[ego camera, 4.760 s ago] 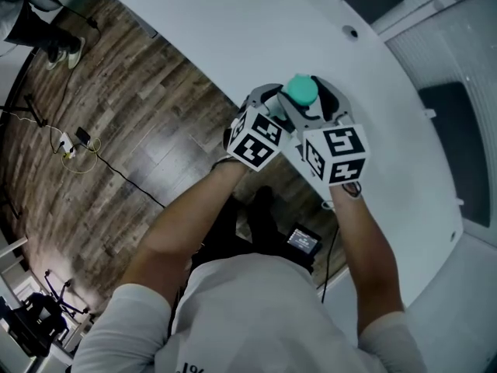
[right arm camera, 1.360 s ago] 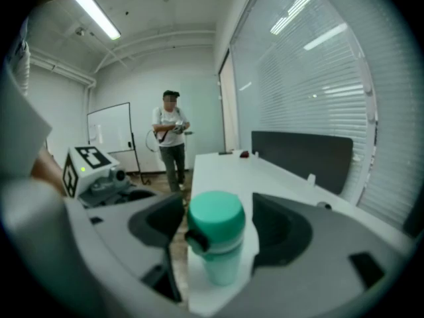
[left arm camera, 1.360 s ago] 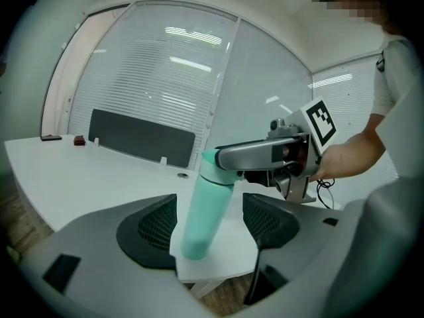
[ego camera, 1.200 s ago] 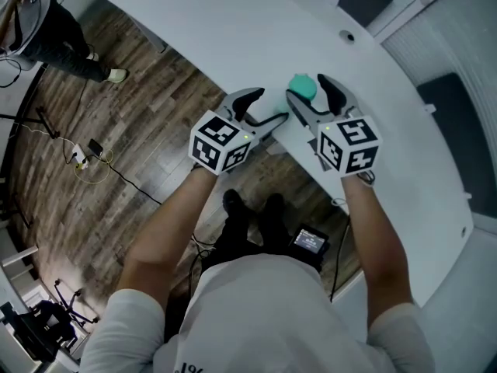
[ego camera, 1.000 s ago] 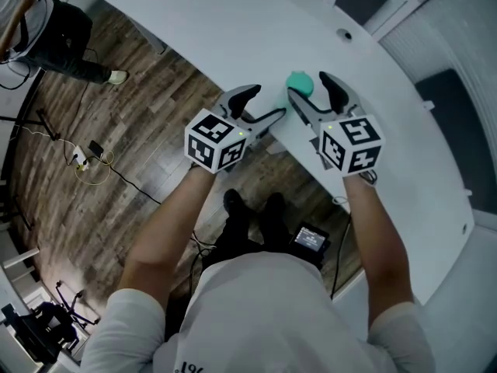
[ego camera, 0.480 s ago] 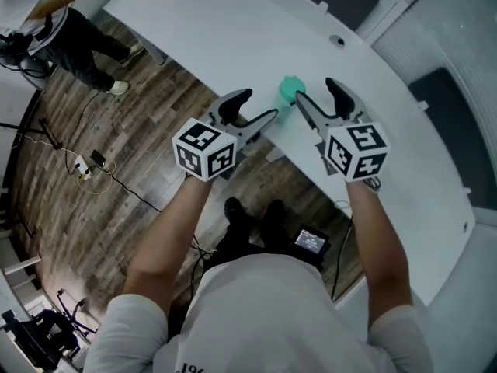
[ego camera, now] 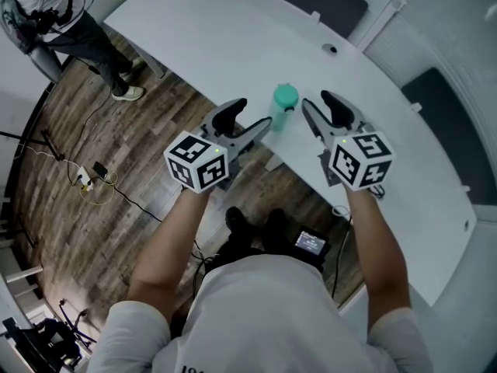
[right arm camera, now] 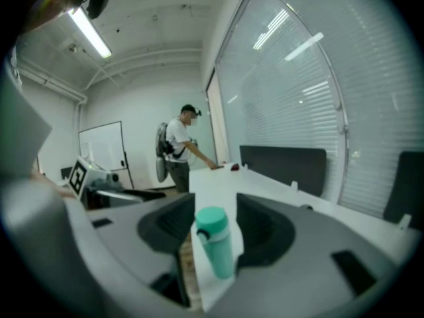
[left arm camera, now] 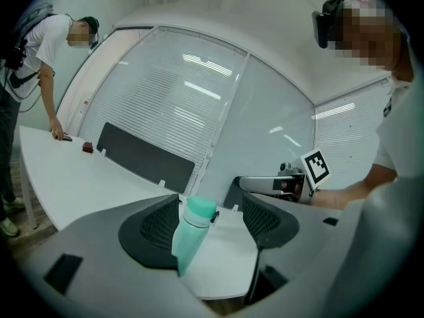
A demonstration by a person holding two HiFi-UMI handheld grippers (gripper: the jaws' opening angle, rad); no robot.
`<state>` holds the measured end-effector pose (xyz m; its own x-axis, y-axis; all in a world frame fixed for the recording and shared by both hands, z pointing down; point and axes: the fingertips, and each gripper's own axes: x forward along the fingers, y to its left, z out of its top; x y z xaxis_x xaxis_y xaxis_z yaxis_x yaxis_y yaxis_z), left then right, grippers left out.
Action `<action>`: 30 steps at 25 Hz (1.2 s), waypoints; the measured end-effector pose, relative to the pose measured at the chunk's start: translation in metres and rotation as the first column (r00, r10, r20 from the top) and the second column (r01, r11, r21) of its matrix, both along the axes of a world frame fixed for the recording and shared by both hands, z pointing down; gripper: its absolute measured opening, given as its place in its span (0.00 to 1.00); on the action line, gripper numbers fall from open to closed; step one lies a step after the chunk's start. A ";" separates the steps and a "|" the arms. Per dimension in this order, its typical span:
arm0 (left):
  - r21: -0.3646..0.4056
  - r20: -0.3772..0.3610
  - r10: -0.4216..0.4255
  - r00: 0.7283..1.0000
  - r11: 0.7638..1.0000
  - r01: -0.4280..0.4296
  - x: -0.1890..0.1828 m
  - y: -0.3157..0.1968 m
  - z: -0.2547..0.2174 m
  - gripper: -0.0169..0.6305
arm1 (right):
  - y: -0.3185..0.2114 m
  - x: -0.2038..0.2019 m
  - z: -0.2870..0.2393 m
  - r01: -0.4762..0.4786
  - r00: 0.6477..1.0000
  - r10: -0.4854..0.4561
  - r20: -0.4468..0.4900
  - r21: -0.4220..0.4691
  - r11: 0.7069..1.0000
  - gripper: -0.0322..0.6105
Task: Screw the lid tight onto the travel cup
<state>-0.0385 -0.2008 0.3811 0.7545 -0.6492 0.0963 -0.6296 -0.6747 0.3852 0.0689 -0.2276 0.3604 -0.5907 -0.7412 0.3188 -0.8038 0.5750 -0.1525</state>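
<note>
Left claw (ego camera: 250, 116) and right claw (ego camera: 316, 102), spread empty, backed off edge-side cup (ego camera: 283, 109); right narrowing.

The white table (ego camera: 233, 45), the left gripper (ego camera: 252, 115) and the right gripper (ego camera: 317, 103) are seen steeply downward from the head camera, well above. Each gripper camera is aimed roughly level along its own jaws — close in, from opposite sides — and the travel cup (ego camera: 284, 106) is shared by all three views.
</note>
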 end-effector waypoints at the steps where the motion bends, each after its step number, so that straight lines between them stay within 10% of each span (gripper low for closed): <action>1: 0.001 -0.006 0.000 1.000 1.000 0.000 0.000 0.002 -0.003 0.52 | 0.002 0.001 -0.002 -0.003 1.000 0.003 0.001 0.000 1.000 0.35; 30: -0.001 -0.178 0.026 0.984 1.000 -0.026 -0.012 0.075 -0.066 0.48 | 0.078 0.040 -0.034 -0.123 0.989 0.126 0.072 -0.043 0.991 0.14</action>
